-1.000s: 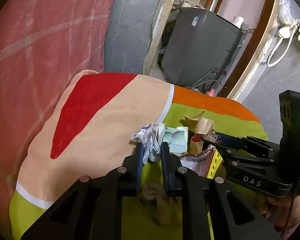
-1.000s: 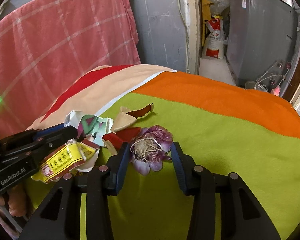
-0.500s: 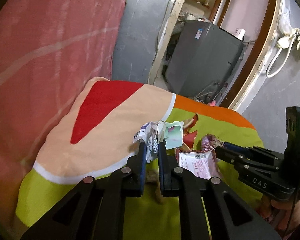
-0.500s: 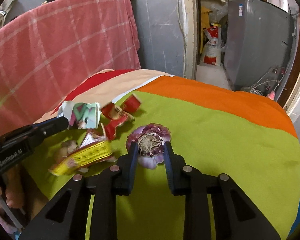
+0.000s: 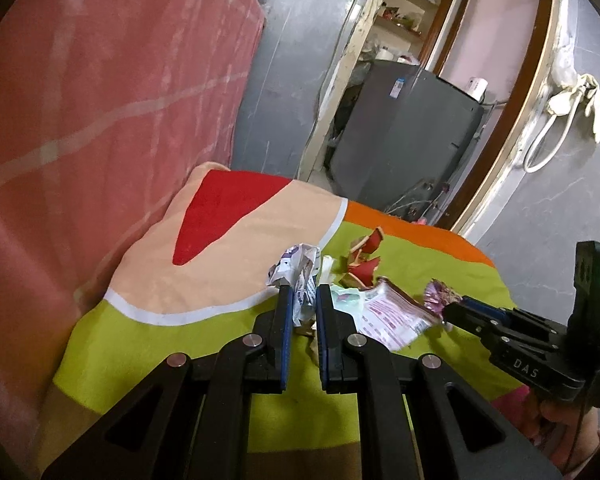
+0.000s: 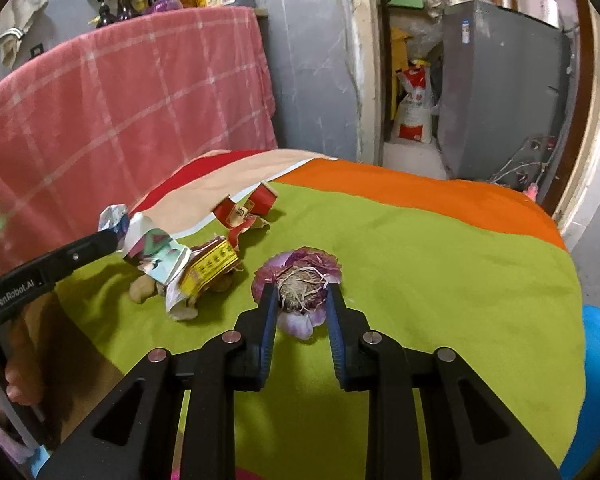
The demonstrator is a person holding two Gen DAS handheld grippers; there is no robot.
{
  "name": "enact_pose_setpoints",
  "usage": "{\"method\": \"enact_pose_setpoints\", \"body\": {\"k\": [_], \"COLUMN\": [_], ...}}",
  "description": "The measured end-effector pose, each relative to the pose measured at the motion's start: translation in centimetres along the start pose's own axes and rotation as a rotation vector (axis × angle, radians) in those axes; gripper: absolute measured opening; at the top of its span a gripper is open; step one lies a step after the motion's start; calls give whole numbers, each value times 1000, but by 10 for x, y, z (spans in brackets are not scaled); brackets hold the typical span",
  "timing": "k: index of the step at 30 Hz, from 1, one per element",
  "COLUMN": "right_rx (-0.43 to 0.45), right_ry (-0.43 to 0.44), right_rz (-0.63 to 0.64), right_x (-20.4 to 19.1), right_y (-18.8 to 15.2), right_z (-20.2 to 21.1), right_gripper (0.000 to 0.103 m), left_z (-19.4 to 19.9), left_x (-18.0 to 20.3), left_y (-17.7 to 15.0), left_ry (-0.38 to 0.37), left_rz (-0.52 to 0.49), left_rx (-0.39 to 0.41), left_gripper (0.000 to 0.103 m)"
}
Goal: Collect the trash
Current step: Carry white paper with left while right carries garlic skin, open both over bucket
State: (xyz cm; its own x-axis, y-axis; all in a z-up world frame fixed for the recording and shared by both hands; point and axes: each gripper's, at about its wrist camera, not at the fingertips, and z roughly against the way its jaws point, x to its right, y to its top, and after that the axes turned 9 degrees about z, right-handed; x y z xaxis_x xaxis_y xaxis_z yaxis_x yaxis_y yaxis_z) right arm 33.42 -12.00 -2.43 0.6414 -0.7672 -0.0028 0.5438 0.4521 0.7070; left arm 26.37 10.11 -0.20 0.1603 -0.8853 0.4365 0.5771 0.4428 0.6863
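My left gripper [image 5: 302, 296] is shut on a crumpled white wrapper [image 5: 298, 276], lifted above the table; the wrapper also shows in the right wrist view [image 6: 148, 246]. My right gripper [image 6: 302, 300] is shut on a purple onion root end [image 6: 300, 286], also seen in the left wrist view [image 5: 440, 294]. A yellow and white snack packet [image 6: 210, 266] [image 5: 384, 314] lies between them on the green cloth. Red torn carton pieces [image 6: 246, 208] [image 5: 364, 254] lie behind it. Brown peel scraps [image 6: 142, 290] lie under the packet.
The table [image 6: 440, 264] is covered by a striped green, orange and peach cloth. A pink checked cloth [image 6: 120, 100] hangs behind it on the left. A grey appliance [image 6: 500, 88] stands in the doorway at the back right. A blue bin [image 6: 598, 380] is at the table's right edge.
Both grippers have closed tighter and lifted back with their pieces. The snack packet has dropped from the lifted wrapper onto the cloth, and the red carton pieces have shifted.
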Motion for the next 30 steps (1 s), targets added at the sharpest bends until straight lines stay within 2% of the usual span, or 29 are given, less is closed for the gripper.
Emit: {"method": "enact_pose_setpoints", "body": {"k": [5, 9, 14, 24, 30], "right_rx": [65, 128, 206, 346, 403], "right_ry": [-13, -39, -84, -207, -310], "right_rz": [-33, -33, -30, -50, -93], "right_x": [3, 2, 4, 20, 54], "right_y": [-13, -19, -26, -46, -69], "right_z": [23, 44, 70, 134, 178], "right_gripper": [22, 22, 22, 22, 22], "left_z": [8, 20, 33, 25, 12], "left_x": [6, 16, 40, 116, 176], "left_y": [-5, -9, -18, -40, -50], "left_ry": [-11, -12, -56, -187, -283], "left_rz": [-11, -33, -78, -176, -227], "left_rx": [17, 63, 102, 108, 104], "left_gripper": [8, 8, 8, 8, 8]}}
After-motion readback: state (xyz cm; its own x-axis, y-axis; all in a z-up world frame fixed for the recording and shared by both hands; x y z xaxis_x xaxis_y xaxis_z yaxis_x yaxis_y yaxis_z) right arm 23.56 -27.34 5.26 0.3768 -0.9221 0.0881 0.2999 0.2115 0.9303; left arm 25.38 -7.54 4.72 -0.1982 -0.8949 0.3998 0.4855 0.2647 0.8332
